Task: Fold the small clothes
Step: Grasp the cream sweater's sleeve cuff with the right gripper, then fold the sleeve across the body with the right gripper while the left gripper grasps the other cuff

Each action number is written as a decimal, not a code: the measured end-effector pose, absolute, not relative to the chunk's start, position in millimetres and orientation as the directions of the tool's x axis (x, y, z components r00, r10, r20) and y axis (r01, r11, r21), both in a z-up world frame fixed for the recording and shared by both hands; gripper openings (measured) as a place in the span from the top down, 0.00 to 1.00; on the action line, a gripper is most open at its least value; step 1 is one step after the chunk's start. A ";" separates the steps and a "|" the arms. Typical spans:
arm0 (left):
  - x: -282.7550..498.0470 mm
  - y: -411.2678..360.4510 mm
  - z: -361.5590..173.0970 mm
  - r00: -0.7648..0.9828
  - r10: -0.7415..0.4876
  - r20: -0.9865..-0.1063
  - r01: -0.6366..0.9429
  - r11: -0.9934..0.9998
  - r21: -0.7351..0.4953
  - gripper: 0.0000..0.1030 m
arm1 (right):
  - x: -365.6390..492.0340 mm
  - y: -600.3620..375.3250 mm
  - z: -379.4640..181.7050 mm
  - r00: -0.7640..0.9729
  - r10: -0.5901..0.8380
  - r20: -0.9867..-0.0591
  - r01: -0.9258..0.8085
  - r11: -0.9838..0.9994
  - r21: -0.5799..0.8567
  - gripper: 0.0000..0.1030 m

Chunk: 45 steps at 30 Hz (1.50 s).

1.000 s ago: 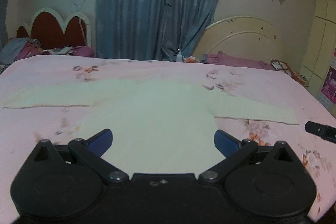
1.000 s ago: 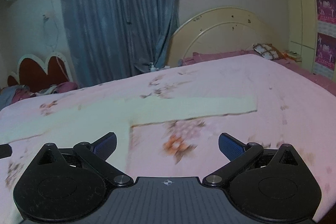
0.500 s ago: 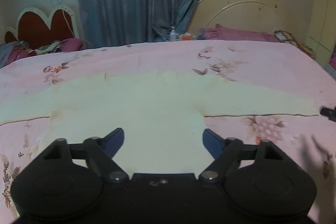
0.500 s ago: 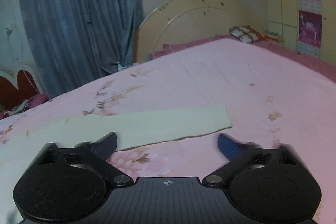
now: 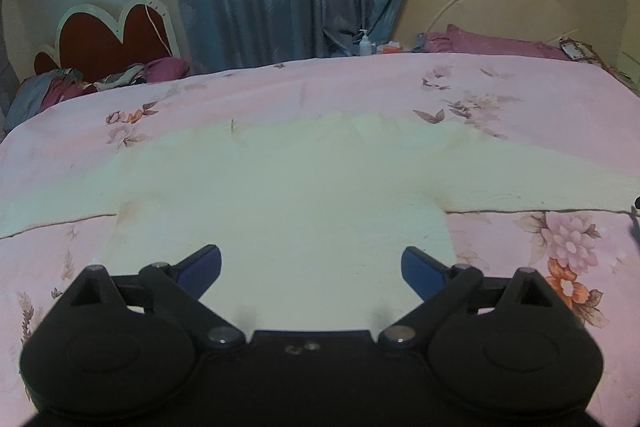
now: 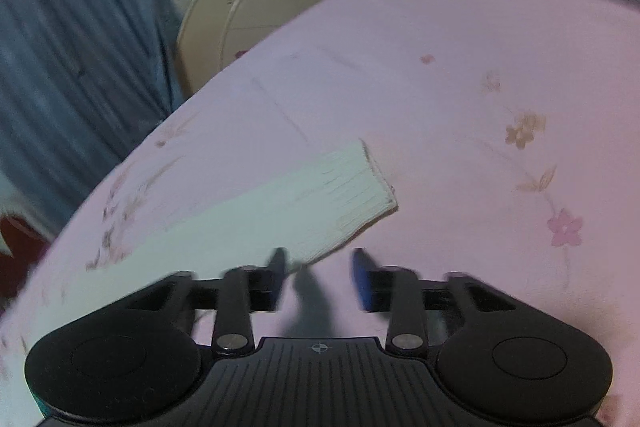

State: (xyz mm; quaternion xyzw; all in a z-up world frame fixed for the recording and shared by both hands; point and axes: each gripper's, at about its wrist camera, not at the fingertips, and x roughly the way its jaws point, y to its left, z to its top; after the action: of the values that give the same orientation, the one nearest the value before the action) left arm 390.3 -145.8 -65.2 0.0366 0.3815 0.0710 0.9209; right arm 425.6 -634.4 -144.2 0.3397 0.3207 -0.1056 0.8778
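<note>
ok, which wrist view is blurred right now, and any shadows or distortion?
Right wrist: motion blur smears the right hand-held gripper and the sleeve cuff; its shadow falls on the bedsheet. Left wrist: sharp but dim, fisheye bowing the bed edge; left hand-held gripper crisp over the cream top.

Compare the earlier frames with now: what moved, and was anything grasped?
The right gripper swung right to the sleeve cuff and narrowed its jaws; nothing is gripped yet. The left gripper stays open over the cream top, which lies spread flat on the pink bedsheet, unmoved.
</note>
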 end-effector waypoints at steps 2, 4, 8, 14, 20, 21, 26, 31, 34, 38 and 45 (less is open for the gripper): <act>393.3 -142.4 -64.7 0.697 0.164 -0.698 -0.110 0.986 0.122 0.07 | 427.1 -638.1 -146.3 0.781 0.023 -0.624 0.408 0.738 0.538 0.57; 396.0 -137.5 -64.1 0.696 0.167 -0.698 -0.117 0.986 0.120 0.07 | 426.8 -639.8 -147.8 0.789 0.017 -0.615 0.414 0.724 0.552 0.57; 399.2 -119.4 -61.0 0.697 0.167 -0.697 -0.134 0.986 0.103 0.07 | 428.2 -642.3 -148.0 0.794 -0.005 -0.608 0.424 0.722 0.547 0.59; 399.6 -68.2 -59.8 0.682 0.170 -0.711 -0.176 0.982 0.066 0.09 | 443.0 -625.8 -133.2 0.760 -0.060 -0.648 0.425 0.800 0.424 0.97; 401.9 -0.3 -66.3 0.692 0.135 -0.709 -0.187 0.982 0.004 0.10 | 447.3 -522.3 -75.0 0.834 0.105 -0.541 0.146 0.904 0.401 0.97; 404.7 9.4 -68.2 0.693 0.120 -0.711 -0.179 0.984 -0.009 0.12 | 448.7 -497.0 -68.7 0.834 0.138 -0.535 0.099 0.916 0.389 0.97; 415.0 64.6 -78.2 0.691 0.041 -0.721 -0.134 0.988 -0.072 0.19 | 451.5 -363.2 -58.8 0.796 0.253 -0.549 -0.077 0.943 0.323 0.97; 419.3 114.7 -89.6 0.686 -0.039 -0.727 -0.083 0.988 -0.131 0.25 | 448.8 -245.1 -75.0 0.749 0.305 -0.589 -0.173 0.947 0.270 0.97; 421.7 140.4 -96.2 0.676 -0.079 -0.732 -0.063 0.984 -0.164 0.26 | 458.4 -189.6 -86.4 0.720 0.318 -0.617 -0.209 0.947 0.245 0.97; 426.0 161.2 -98.4 0.672 -0.121 -0.731 -0.039 0.979 -0.198 0.25 | 463.1 -132.5 -106.2 0.684 0.327 -0.652 -0.255 0.945 0.207 0.97; 451.7 152.6 -107.4 0.663 -0.219 -0.716 0.015 0.960 -0.281 0.12 | 451.0 -105.5 -120.0 0.712 0.277 -0.645 -0.301 0.951 0.076 0.37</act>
State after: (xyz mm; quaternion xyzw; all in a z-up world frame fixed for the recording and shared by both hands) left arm 451.7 152.6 -107.4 -0.1264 0.4053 -0.0648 0.9031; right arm 451.0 -105.5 -120.0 -0.0173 0.3460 0.1561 0.9250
